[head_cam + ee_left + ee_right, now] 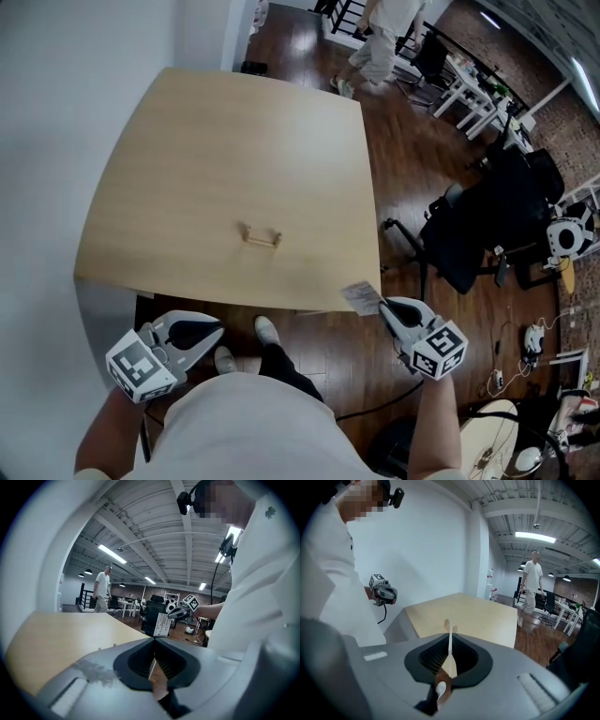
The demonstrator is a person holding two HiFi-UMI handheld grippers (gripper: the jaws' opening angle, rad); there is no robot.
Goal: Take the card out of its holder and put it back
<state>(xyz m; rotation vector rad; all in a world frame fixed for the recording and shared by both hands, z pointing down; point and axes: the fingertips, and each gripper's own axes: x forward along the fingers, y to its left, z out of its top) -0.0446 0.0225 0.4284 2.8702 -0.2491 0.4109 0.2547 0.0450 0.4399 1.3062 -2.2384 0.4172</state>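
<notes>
Clamping card beyond table corner: right gripper | left gripper closed, empty | holder mid-table

**Finish check: your table, tooling and surroundings**

Your pale square wooden tabletop reads smooth and matt, with a faint, even grain. The small light wooden card holder on it looks like bare, unvarnished wood. The thin white printed card held in your right gripper appears to be matt paper stock, slightly curled. Your right gripper and left gripper both have smooth pale grey plastic shells with a dull sheen. Their black pads are ribbed and matt, and look like rubber. The dark brown plank floor is glossy and throws back light. Your white shirt is soft, matt cloth.
</notes>
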